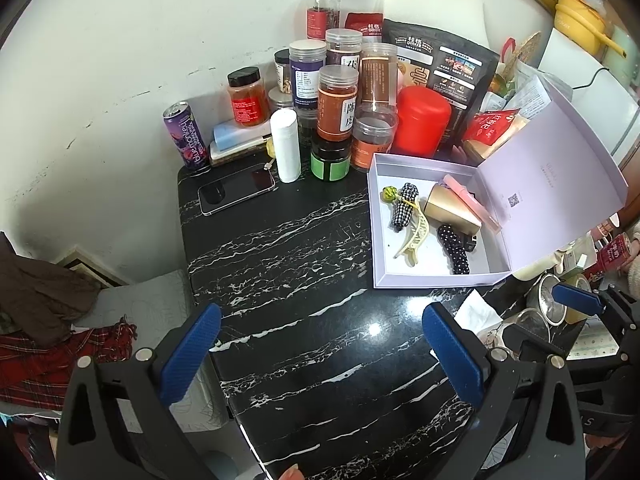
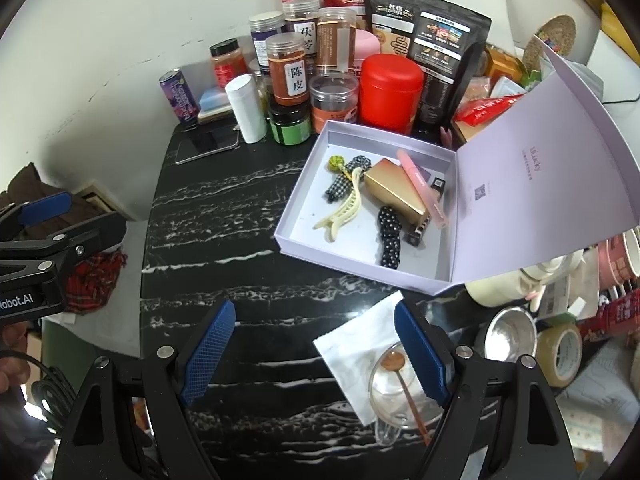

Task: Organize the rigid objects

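An open lilac box with its lid raised stands on the black marble table. Inside lie a cream hair claw, a checkered scrunchie, a green lollipop, a gold box, a pink tube and a black dotted hair clip. My left gripper is open and empty above the table's front. My right gripper is open and empty, right of the left one.
Jars, a red tin, a white bottle, a purple can and a phone crowd the back. A glass cup with a spoon on a tissue, a steel cup and tape sit at the right.
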The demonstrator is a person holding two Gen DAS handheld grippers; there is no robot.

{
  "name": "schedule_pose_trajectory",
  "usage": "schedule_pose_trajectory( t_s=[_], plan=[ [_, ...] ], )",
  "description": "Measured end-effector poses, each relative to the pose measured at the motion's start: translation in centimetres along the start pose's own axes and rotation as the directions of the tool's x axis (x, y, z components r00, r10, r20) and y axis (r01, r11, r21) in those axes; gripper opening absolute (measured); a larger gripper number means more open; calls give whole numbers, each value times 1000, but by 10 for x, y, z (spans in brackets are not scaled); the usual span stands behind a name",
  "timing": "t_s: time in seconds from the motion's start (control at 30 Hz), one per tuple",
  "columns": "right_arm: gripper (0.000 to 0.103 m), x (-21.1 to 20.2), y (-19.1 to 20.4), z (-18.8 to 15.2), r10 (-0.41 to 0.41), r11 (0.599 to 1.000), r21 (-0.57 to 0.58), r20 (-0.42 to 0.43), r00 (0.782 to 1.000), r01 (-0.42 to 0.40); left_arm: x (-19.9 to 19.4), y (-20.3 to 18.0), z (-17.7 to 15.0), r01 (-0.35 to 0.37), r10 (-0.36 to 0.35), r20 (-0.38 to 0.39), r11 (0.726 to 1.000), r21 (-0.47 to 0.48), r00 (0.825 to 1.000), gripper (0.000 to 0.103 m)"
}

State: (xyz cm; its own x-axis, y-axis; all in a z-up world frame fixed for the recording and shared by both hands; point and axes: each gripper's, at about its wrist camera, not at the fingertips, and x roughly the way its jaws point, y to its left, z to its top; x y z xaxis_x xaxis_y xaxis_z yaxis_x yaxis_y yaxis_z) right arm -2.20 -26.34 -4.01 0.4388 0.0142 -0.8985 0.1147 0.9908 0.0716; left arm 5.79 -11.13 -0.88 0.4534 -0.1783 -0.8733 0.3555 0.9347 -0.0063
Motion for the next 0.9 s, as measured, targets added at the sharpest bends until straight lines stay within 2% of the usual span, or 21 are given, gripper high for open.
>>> schedule_pose_trajectory(
  t_s=[0.9],
  plan=[
    [83, -5, 3, -1, -8, 1000, -7, 3, 1000, 8, -8, -2, -4, -9, 9, 1, 1000, 9, 1000, 103]
  ],
)
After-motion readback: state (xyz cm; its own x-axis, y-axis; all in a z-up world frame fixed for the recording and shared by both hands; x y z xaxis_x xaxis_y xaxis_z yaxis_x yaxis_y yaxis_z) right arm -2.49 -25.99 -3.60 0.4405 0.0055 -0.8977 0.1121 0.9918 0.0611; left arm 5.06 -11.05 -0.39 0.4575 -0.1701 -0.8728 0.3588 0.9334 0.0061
